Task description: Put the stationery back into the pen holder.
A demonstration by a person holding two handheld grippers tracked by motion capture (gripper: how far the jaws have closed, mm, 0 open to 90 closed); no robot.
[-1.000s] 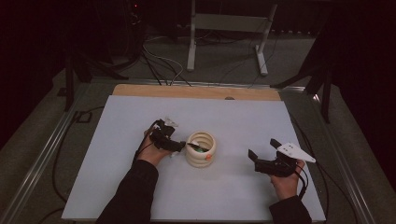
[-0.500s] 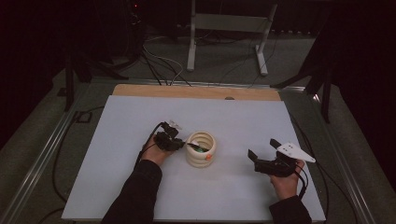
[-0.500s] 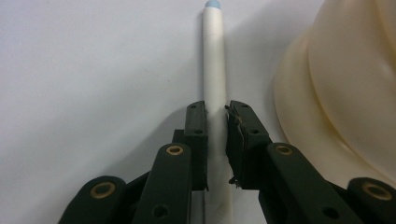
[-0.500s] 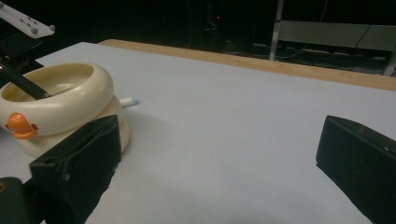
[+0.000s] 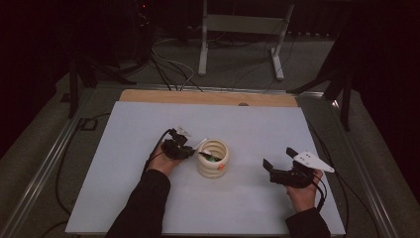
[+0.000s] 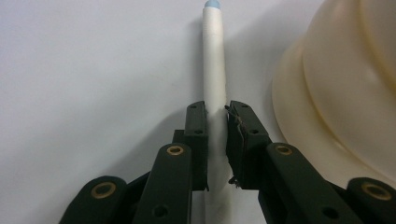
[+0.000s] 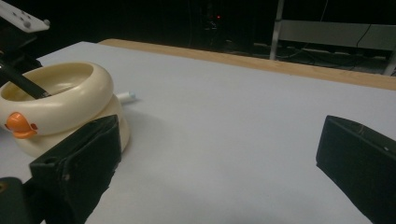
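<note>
The left gripper (image 6: 215, 135) is clamped across a white pen (image 6: 214, 70) lying on the table just left of the cream holder (image 5: 213, 158) (its long axis running straight ahead between the jaws), while the right gripper (image 5: 281, 167) waits open, well off right.

dim, dark-edged room beyond an evenly lit white table (image 5: 148, 198), soft shadows, slightly blurred close-up foregrounds

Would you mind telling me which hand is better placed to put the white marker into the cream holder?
The left. Its gripper is shut on the white marker right beside the cream holder. The right gripper stands open and empty, well off to the holder's other side.
</note>
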